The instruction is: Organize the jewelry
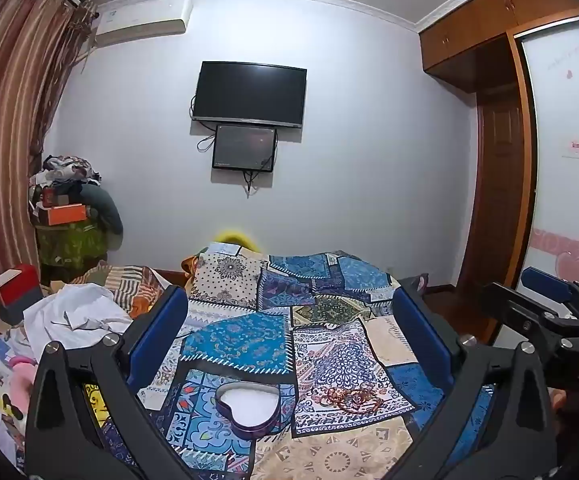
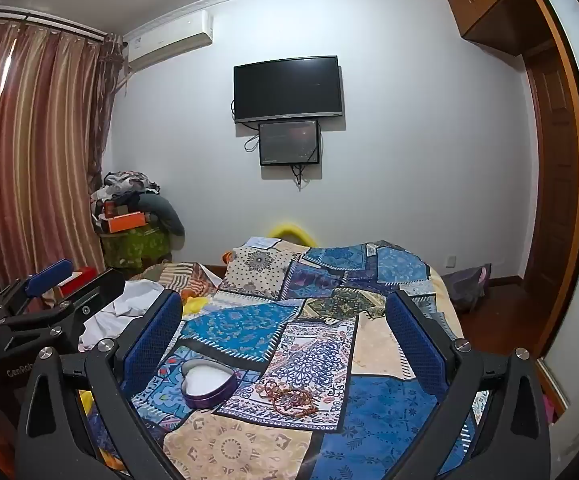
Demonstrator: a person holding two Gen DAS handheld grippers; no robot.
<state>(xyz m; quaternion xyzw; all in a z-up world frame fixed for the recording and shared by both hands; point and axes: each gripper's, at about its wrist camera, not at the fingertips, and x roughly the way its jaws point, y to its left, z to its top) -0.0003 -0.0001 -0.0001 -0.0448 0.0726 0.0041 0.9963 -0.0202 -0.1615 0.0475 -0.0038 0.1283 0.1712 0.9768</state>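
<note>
We judged nothing was sorted yet — the beads point(image 2: 291, 400) lay tangled on the quilt point(image 2: 381, 420), low in frame, just right of the empty heart tin point(image 2: 208, 385). Both grippers point(image 1: 289, 340) point(image 2: 285, 340) hovered, jaws wide, holding nothing.

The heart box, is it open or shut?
Open: the heart box has no lid on, and its white inside shows. The jewelry lies beside it.
</note>
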